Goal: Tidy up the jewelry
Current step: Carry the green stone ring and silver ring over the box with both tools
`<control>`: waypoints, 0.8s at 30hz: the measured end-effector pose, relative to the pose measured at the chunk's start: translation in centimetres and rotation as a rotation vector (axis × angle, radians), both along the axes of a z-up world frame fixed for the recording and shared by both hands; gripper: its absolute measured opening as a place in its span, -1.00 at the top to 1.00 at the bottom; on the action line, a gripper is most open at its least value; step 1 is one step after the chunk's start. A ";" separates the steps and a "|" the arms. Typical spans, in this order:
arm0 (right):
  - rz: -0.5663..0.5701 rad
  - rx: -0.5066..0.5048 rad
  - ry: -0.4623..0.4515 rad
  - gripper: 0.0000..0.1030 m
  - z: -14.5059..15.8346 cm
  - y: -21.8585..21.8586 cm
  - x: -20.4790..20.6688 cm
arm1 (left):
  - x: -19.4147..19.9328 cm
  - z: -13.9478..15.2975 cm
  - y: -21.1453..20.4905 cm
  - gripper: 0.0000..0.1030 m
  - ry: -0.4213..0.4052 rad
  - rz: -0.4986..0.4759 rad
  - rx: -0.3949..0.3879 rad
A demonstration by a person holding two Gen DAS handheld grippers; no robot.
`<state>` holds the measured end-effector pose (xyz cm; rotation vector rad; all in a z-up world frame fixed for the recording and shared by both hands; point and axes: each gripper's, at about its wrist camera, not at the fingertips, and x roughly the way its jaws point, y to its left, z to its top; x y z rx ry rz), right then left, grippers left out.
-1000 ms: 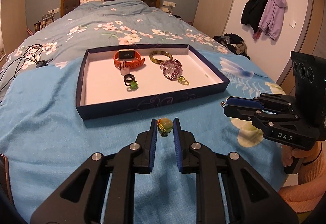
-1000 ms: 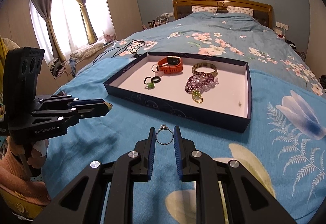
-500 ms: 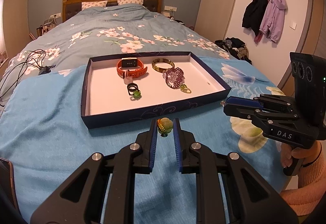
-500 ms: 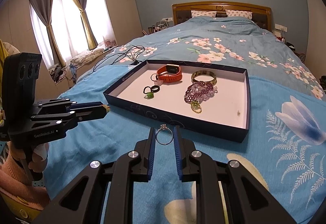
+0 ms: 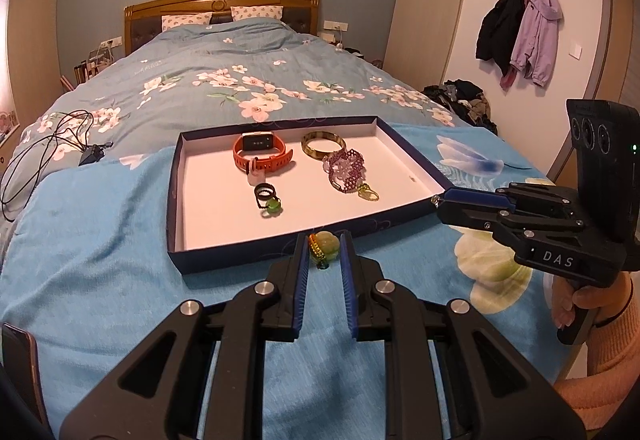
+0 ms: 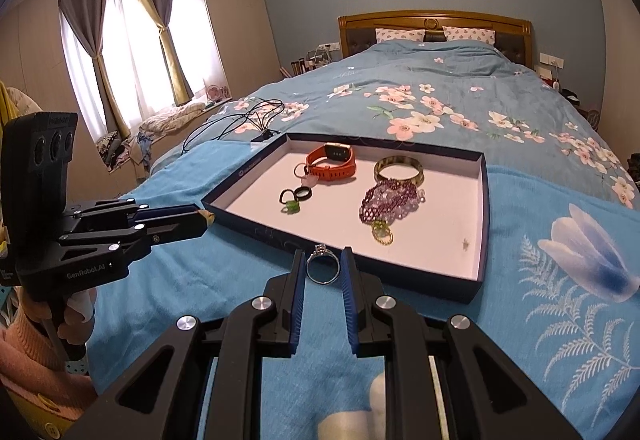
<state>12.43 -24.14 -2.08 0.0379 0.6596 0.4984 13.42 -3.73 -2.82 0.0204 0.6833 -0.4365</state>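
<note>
Above bed (image 5: 100, 280), both grippers tilt down, seemingly gripping.

A shallow dark-blue cardboard tray with a white floor (image 5: 176, 207) lies flat on the blue bedspread. At its far side sits an orange rubber-strapped watch (image 5: 262, 157), with an olive-gold bangle (image 5: 322, 145) just beside it. Nearer lie a heap of purple beaded bracelet (image 5: 346, 169), a small yellow-green ring (image 5: 368, 193) at its near end, a black ring (image 5: 266, 191) and a green-stoned ring (image 5: 273, 205). A silver ring with a clear stone (image 6: 323, 267) and a pale-green carved pendant on braided cord (image 5: 325, 246) are each held pinched above the bedspread, just short of the tray's near wall.
</note>
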 end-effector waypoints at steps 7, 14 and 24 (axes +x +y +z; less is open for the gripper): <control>-0.004 0.001 -0.020 0.69 0.7 0.0 0.8 | 0.6 0.4 0.1 0.69 -0.013 0.007 0.002; -0.010 0.004 -0.028 0.69 1.0 -0.1 1.7 | 1.1 0.7 -0.1 0.69 -0.018 0.006 0.003; -0.003 -0.001 -0.040 0.69 1.6 0.2 2.4 | 1.8 0.8 -0.3 0.69 -0.019 0.003 0.008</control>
